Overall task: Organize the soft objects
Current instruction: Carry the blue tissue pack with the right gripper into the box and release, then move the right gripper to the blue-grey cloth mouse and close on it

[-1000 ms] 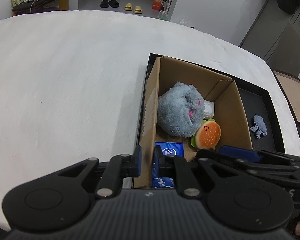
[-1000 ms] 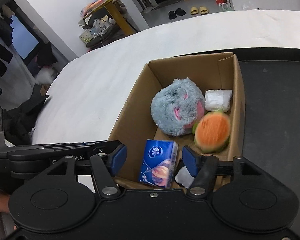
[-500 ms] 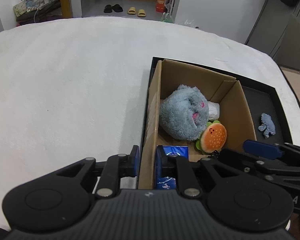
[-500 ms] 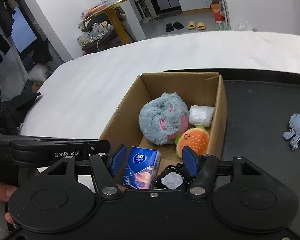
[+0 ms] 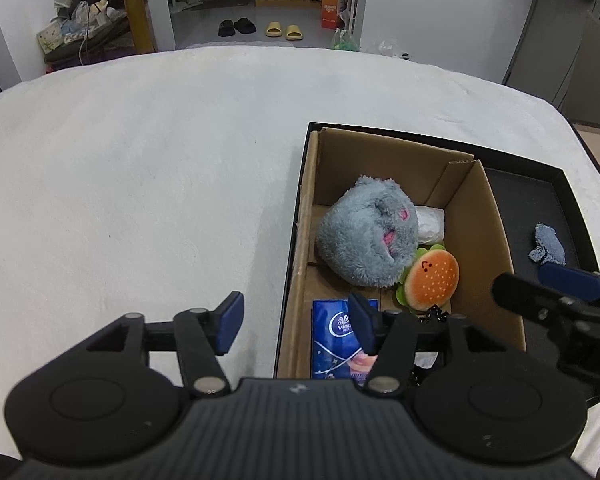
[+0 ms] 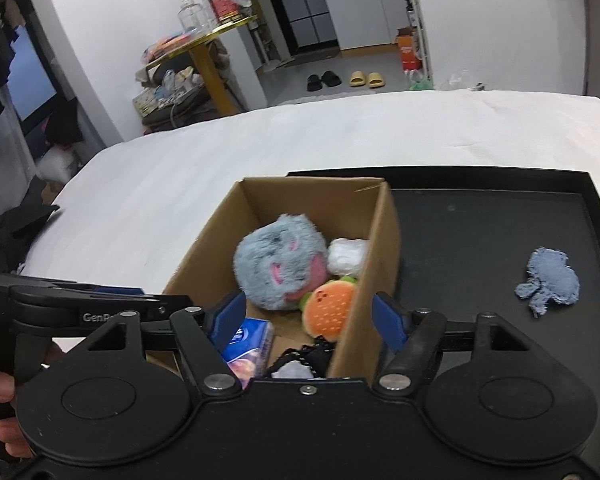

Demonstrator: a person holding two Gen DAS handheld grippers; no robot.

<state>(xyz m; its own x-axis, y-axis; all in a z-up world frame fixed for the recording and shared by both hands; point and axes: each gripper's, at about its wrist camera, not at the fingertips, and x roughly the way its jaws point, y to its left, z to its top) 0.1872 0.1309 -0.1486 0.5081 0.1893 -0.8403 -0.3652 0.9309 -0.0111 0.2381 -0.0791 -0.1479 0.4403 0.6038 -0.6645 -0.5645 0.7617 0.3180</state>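
Currently: my left gripper, jaws opening, straddles the cardboard box's wall untouched; my right gripper, also opening, straddles the opposite wall.

The cardboard box sits at the left end of a tray on the desk. In the box, the round plush is far-left, a wad right of it, the burger plush nearer, and the tissue pack nearest. A fabric scrap lies on the tray, right of the box.
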